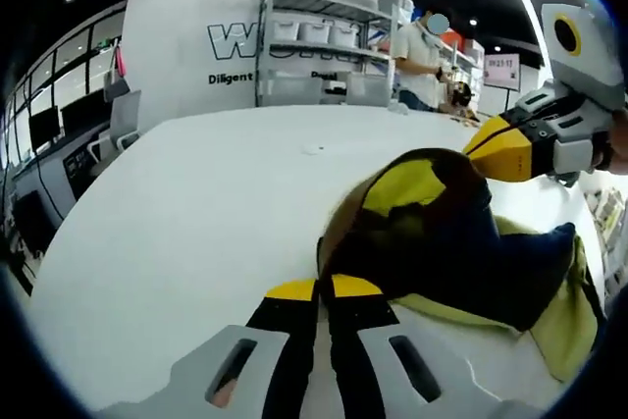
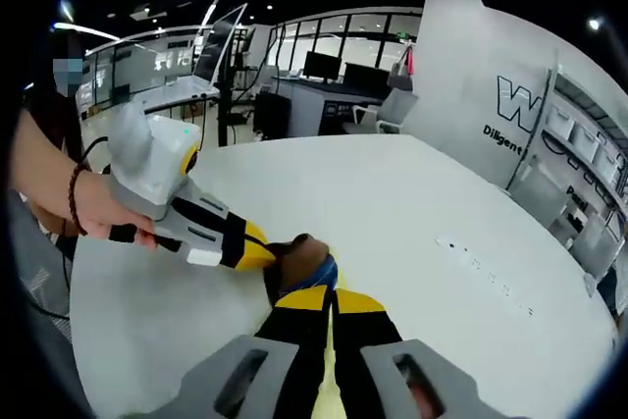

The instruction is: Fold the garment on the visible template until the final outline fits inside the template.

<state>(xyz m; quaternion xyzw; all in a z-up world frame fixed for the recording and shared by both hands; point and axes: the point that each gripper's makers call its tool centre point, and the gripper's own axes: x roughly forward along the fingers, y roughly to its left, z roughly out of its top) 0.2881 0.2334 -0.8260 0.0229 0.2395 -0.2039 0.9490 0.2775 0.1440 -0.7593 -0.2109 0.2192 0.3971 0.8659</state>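
Note:
The garment (image 1: 461, 242) is a bunched heap of dark navy, brown and yellow-green cloth on the white table (image 1: 196, 213). My left gripper (image 1: 325, 288) is shut on its near edge, the yellow tips pressed together. My right gripper (image 1: 496, 149) reaches in from the right and pinches the top of the heap. In the right gripper view, the right gripper (image 2: 329, 298) is shut on a small brown and blue fold of the garment (image 2: 306, 264). The left gripper (image 2: 257, 250) comes in from the left and touches the same fold. I cannot make out a template.
The table is a broad, curved white top (image 2: 442, 203). A person's hand (image 2: 88, 213) holds the left gripper. Beyond the table stand shelves with white bins (image 1: 324, 36), a lettered white wall (image 1: 186, 56) and a standing person (image 1: 422, 56). Desks with monitors (image 2: 334, 71) are further off.

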